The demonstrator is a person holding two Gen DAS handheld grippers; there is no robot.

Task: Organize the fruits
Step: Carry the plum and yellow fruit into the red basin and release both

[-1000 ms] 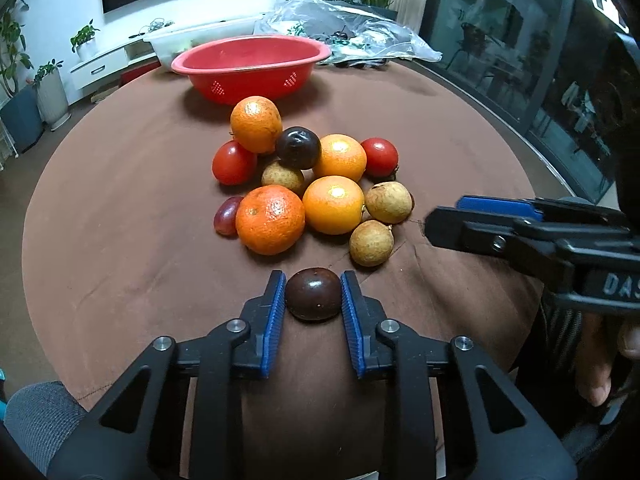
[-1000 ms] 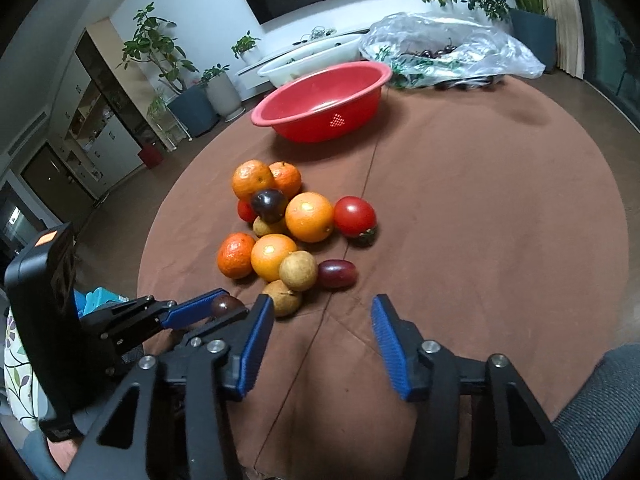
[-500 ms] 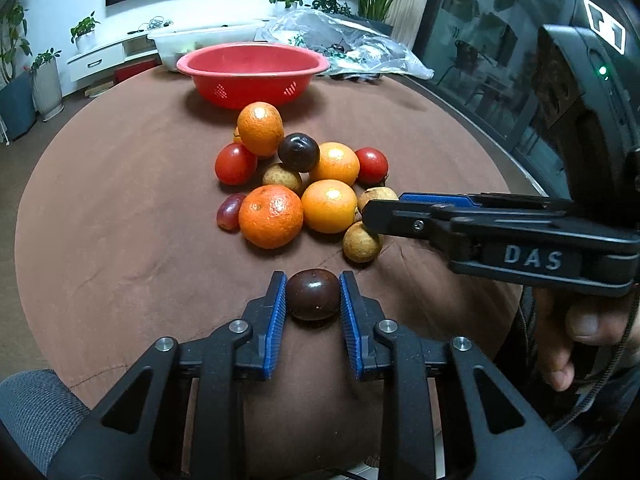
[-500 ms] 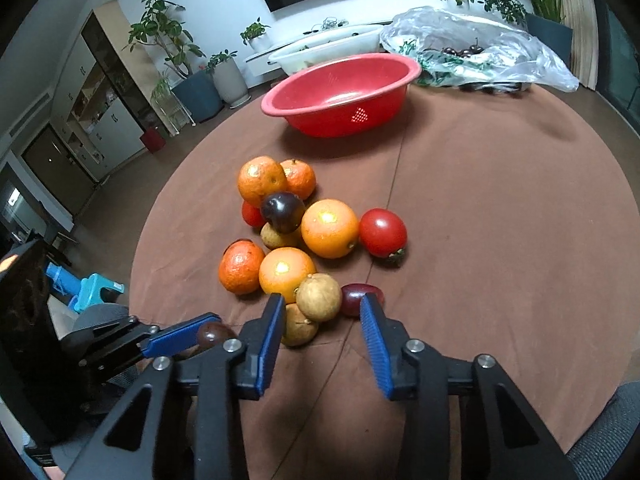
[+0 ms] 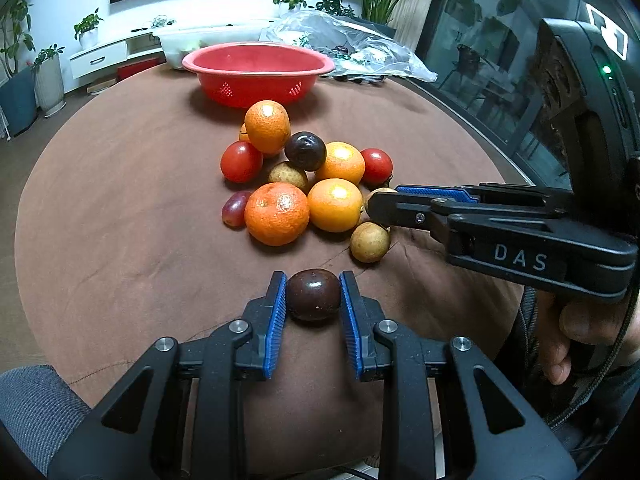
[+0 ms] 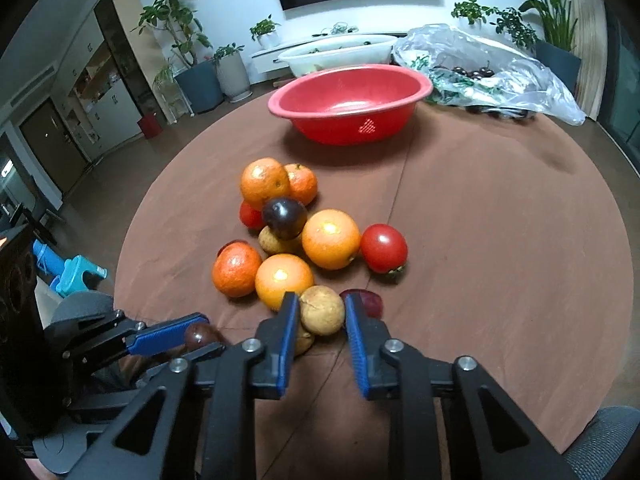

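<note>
At the near left of the round brown table [image 5: 120, 200], the left gripper [image 5: 313, 296] is clenched on a dark round fruit [image 5: 313, 294], its blue pads pressed against both sides; the fruit sits between the fingertips, apart from the heap and nearer than it. Just beyond lies the pile of fruit: a small purple grape-like fruit [image 5: 234, 209] at the left edge, a red tomato [image 5: 241, 161] behind it, a large orange [image 5: 277, 213] in the near middle, another orange [image 5: 335, 205] touching it on the right, a dark plum [image 5: 305, 151] perched on top farther back, and a tan fruit [image 5: 370, 241] at the near right edge. At the right of the heap, the right gripper [image 6: 322, 310] has closed on a tan round fruit [image 6: 322, 310], which sits between its blue pads with both touching it, next to an orange on its left and a dark red fruit [image 6: 370, 302] on its right. Far behind the pile stands a red bowl [image 6: 352, 110], and farther right a clear plastic bag [image 6: 500, 68].
</note>
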